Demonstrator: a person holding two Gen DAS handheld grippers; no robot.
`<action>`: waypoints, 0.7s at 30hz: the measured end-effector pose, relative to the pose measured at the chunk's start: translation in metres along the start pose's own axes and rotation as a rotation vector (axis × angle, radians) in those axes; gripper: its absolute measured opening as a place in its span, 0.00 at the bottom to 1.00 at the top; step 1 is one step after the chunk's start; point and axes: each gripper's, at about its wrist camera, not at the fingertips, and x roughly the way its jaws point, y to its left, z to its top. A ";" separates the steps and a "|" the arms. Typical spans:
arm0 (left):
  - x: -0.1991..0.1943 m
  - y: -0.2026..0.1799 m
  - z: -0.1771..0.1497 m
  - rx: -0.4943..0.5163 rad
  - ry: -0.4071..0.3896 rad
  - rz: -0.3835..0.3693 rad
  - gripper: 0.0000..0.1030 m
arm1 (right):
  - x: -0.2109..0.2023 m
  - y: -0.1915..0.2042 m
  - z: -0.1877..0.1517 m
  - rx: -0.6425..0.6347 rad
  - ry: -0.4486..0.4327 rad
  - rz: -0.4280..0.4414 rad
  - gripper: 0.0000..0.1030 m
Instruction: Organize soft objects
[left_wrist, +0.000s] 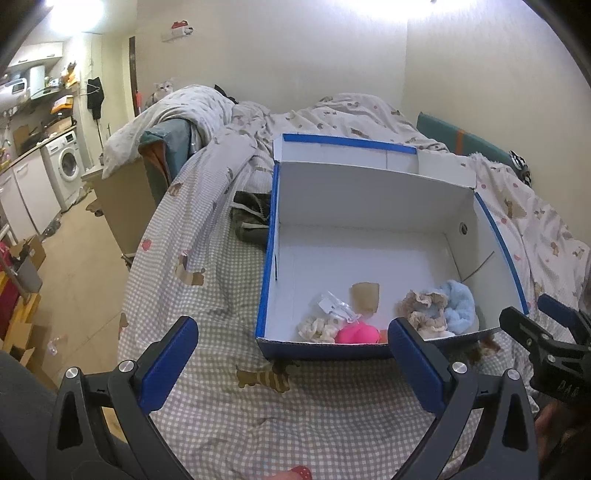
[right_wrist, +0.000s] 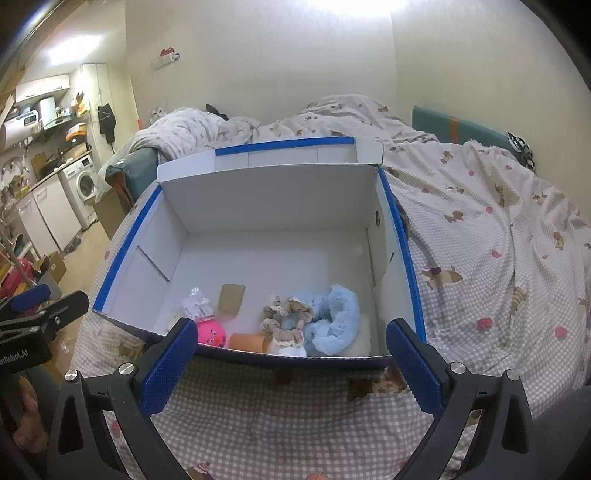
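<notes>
A blue-edged white cardboard box (left_wrist: 369, 206) (right_wrist: 266, 199) stands open on the bed. Near its front wall lie a fluffy light-blue scrunchie (left_wrist: 458, 306) (right_wrist: 334, 319), a beige frilled scrunchie (left_wrist: 421, 308) (right_wrist: 282, 319), a cream scrunchie (left_wrist: 314, 329), a pink ball toy with a face (left_wrist: 356, 333) (right_wrist: 211, 333), a tan card (left_wrist: 365, 297) (right_wrist: 231, 297), a clear packet (left_wrist: 334, 306) (right_wrist: 197, 304) and an orange cup (right_wrist: 245, 341). My left gripper (left_wrist: 291, 336) hangs open before the box's front left corner. My right gripper (right_wrist: 291, 338) is open at the front wall. Both hold nothing.
The bed wears a grey checked sheet (left_wrist: 207, 258) and a rumpled quilt (right_wrist: 480, 206). A dark olive garment (left_wrist: 251, 218) lies left of the box. A cat (left_wrist: 162, 90) sits behind the bedding. A washing machine (left_wrist: 66, 166), cabinets and cardboard boxes line the floor at left.
</notes>
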 end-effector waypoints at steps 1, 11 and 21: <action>0.001 -0.001 0.000 0.001 0.003 -0.003 0.99 | 0.000 0.000 0.000 -0.001 -0.001 -0.001 1.00; 0.002 -0.003 -0.002 0.002 0.015 -0.007 0.99 | 0.001 -0.003 0.002 0.000 0.000 -0.009 1.00; 0.002 -0.004 -0.002 0.002 0.015 -0.007 0.99 | 0.001 -0.004 0.002 0.001 -0.003 -0.009 1.00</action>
